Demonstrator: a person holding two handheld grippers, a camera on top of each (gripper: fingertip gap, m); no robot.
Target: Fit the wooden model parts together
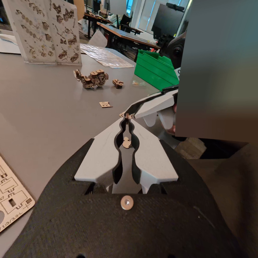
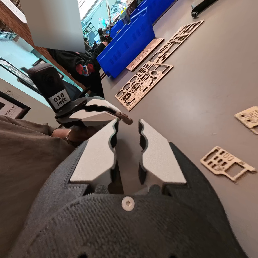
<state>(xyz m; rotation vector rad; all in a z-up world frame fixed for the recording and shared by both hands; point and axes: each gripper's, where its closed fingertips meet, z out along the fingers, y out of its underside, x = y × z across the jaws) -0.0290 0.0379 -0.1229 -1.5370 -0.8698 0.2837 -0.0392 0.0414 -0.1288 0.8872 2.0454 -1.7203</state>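
My left gripper (image 1: 127,121) is shut on a small flat wooden part (image 1: 127,116), held edge-on at its fingertips above the grey table. In the right wrist view the left gripper (image 2: 118,113) comes in from the left with that part (image 2: 126,119) sticking out of its tips. My right gripper (image 2: 127,122) is open, and the free end of the part lies between its fingertips. In the left wrist view the right gripper (image 1: 131,113) reaches in from the right, just at the left gripper's tips. A half-built wooden model (image 1: 92,79) stands farther back.
A small sub-assembly (image 1: 118,83), a flat piece (image 1: 105,104) and another small piece (image 1: 126,142) lie on the table. An instruction sheet (image 1: 46,32) and green bin (image 1: 155,68) stand behind. Punched wooden sheets (image 2: 143,85), small frames (image 2: 226,163) and blue bins (image 2: 125,41) lie right. Both grippers' tips are close together, under 4 cm apart. My right gripper's tips are some 20 cm from the half-built wooden model (image 1: 92,79).
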